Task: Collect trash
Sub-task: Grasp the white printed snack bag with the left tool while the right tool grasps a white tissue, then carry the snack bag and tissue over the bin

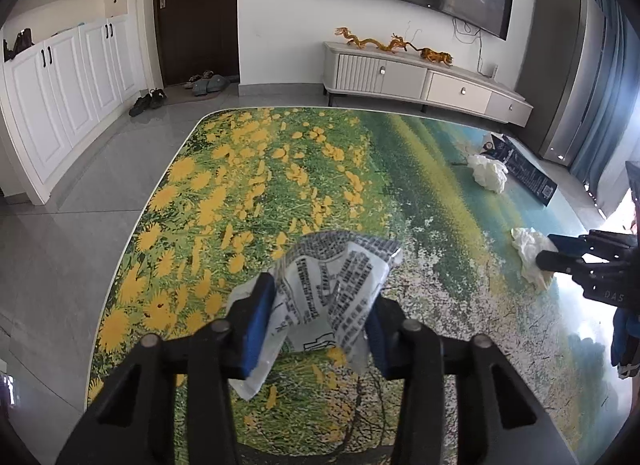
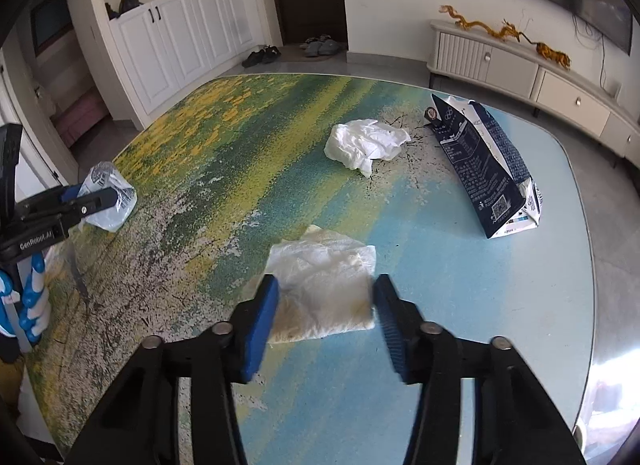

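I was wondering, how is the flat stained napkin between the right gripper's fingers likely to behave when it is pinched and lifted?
The stained napkin looks thin and creased, so it will probably droop limply, not hold its shape. It seems very light, so the right gripper should lift it easily. Lying flat on the glossy table, it may slide or bunch before the fingers catch it.

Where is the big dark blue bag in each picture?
Left wrist view: the dark blue bag lies far right on the table, behind a crumpled white tissue.
Right wrist view: the bag stands upper right, right of that tissue.
Shared landmark: the golden dragon ornament.
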